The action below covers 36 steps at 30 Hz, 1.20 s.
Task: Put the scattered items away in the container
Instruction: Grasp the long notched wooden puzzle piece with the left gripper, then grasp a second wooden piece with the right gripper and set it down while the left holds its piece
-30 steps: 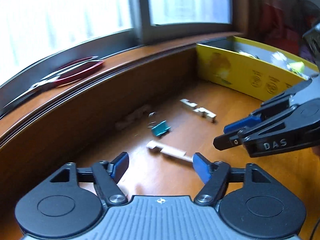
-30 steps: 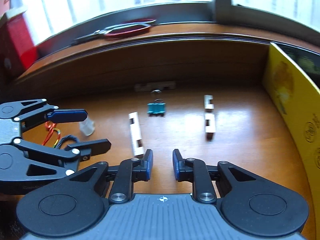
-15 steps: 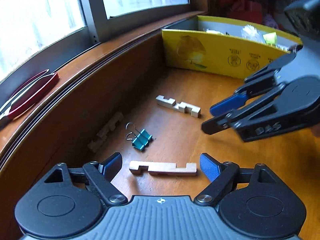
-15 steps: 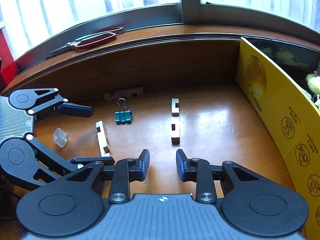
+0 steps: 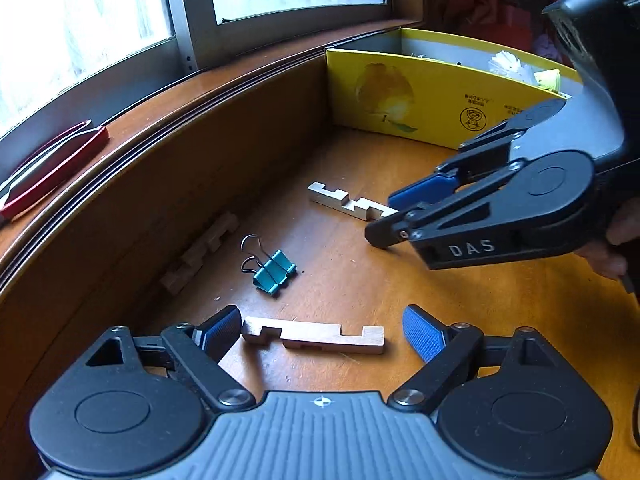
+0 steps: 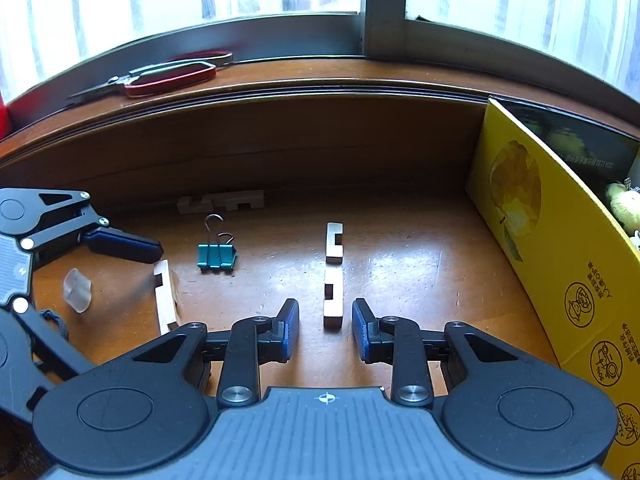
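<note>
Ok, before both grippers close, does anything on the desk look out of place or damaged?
Nothing looks damaged or spilled. One oddity: a wooden notched piece lies tucked against the back wall, away from the others and easy to miss. Red-handled scissors sit on the sill above, apart from the scatter.

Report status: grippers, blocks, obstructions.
Left gripper open, straddling near block. Right gripper open, lined up on far block. Box to the right. Clip between them, clear of both.
</note>
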Each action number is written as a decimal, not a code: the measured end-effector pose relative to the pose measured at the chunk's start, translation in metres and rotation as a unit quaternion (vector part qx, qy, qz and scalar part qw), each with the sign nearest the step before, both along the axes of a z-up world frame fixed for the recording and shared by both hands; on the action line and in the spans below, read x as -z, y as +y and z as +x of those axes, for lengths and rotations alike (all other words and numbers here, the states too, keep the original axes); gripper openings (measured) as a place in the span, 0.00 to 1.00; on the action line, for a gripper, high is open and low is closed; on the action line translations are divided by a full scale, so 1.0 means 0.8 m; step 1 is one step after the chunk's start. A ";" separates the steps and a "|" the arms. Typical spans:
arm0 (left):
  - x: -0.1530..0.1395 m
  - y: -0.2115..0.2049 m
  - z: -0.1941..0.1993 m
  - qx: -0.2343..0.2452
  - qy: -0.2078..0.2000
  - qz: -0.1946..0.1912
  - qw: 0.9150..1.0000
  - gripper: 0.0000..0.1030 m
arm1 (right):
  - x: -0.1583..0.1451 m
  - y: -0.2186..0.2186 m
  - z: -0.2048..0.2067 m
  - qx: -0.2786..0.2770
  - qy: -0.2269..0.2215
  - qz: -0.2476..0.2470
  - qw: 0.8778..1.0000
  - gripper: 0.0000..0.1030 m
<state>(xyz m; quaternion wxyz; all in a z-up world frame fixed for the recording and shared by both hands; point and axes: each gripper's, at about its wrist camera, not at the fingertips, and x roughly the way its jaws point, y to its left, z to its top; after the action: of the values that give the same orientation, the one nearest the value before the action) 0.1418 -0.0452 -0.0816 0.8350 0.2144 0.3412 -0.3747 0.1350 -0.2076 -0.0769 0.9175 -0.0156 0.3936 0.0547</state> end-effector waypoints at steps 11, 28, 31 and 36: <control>-0.001 0.004 0.000 -0.021 0.032 -0.019 0.999 0.77 | 0.001 -0.003 -0.007 -0.027 -0.008 -0.007 1.000 0.15; -0.012 0.013 -0.027 -0.091 0.016 -0.013 0.996 0.75 | -0.013 -0.015 -0.026 0.014 -0.020 0.032 0.999 0.26; -0.024 0.027 -0.038 -0.121 0.021 -0.036 0.992 0.75 | -0.002 -0.007 -0.008 0.015 -0.014 0.027 0.999 0.26; -0.037 0.042 -0.063 -0.161 0.008 -0.036 0.986 0.75 | 0.002 0.000 -0.001 0.000 -0.021 0.014 1.000 0.12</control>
<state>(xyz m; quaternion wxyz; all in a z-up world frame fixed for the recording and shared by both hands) 0.0911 -0.0118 -0.0519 0.8888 0.1239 0.3641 -0.2493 0.1340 -0.2080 -0.0783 0.9258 -0.0039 0.3733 0.0595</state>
